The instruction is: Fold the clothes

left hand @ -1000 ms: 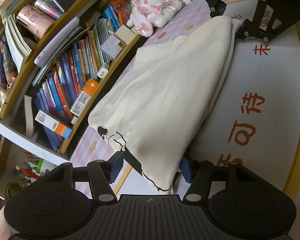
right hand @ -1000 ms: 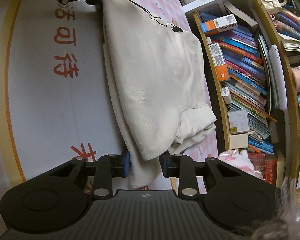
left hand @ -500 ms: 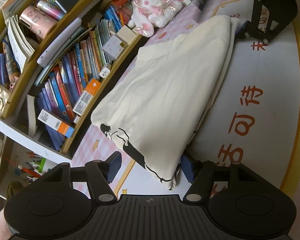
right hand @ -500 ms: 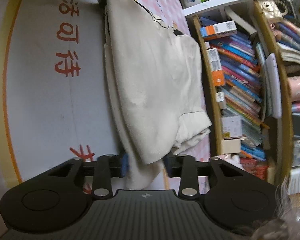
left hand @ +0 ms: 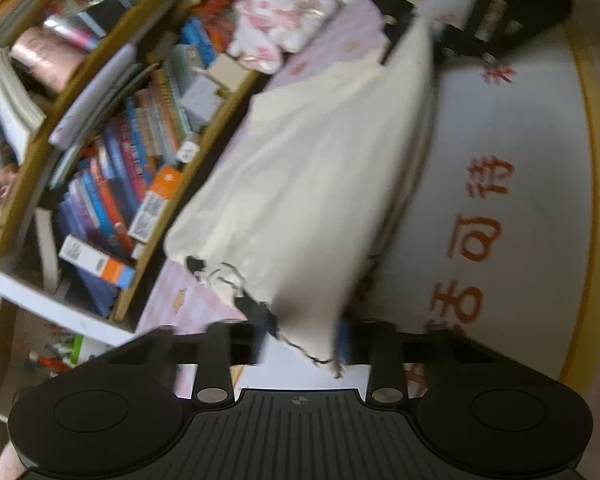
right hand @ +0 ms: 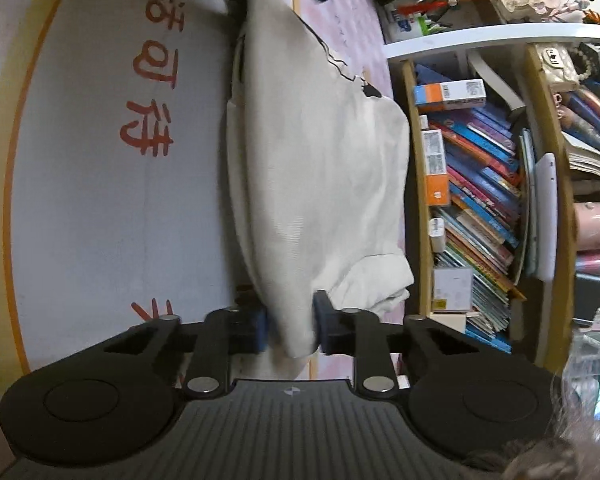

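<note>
The left gripper (left hand: 300, 338) and right gripper (right hand: 290, 326) each pinch an end of a cream garment (right hand: 320, 168), stretched between them above the mat (right hand: 92, 184) beside a bookshelf (right hand: 480, 184)

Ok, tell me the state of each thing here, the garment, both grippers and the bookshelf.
Cream fabric garment: folded lengthwise, stretched between both grippers.
Left gripper: jaws around one garment end.
Right gripper: jaws pinching the other end.
Wooden bookshelf: packed with books.
</note>
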`<state>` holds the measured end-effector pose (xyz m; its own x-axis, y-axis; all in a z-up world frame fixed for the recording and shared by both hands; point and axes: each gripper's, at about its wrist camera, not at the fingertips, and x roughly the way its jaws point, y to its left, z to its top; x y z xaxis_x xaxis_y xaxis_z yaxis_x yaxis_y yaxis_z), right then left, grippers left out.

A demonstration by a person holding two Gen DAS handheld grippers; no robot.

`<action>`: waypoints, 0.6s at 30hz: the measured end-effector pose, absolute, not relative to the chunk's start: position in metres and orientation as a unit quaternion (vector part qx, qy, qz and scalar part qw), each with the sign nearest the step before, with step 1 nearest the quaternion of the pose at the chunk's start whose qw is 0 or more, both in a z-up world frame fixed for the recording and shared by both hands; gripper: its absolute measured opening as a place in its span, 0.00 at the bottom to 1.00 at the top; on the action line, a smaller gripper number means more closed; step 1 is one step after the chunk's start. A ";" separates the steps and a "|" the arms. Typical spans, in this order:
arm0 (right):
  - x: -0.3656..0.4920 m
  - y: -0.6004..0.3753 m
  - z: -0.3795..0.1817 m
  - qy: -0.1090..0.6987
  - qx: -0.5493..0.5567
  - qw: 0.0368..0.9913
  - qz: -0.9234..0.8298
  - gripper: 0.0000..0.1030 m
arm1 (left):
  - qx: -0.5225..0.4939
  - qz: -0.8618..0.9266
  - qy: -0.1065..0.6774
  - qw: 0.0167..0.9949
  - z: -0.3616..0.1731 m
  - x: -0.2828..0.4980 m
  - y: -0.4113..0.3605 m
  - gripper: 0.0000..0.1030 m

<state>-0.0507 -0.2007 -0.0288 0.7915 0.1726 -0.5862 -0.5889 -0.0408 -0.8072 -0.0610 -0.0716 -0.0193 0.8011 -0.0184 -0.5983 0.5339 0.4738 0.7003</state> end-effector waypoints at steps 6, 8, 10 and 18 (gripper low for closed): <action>-0.052 -0.200 -0.016 0.191 -0.641 0.684 0.291 0.11 | 0.481 -0.182 0.272 0.813 -0.010 -0.070 -0.077 0.06; -0.052 -0.203 -0.006 0.205 -0.624 0.691 0.301 0.10 | 0.479 -0.180 0.272 0.815 -0.005 -0.076 -0.080 0.06; -0.053 -0.207 0.004 0.223 -0.601 0.700 0.314 0.10 | 0.476 -0.177 0.272 0.817 0.000 -0.082 -0.083 0.06; -0.060 -0.222 0.031 0.269 -0.534 0.723 0.346 0.10 | 0.465 -0.167 0.274 0.825 0.017 -0.107 -0.096 0.06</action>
<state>-0.0605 -0.2221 0.0306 0.6153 0.2125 -0.7591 -0.7880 0.1903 -0.5855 -0.1065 -0.0960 0.0171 0.7943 -0.0206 -0.6072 0.5302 0.5116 0.6761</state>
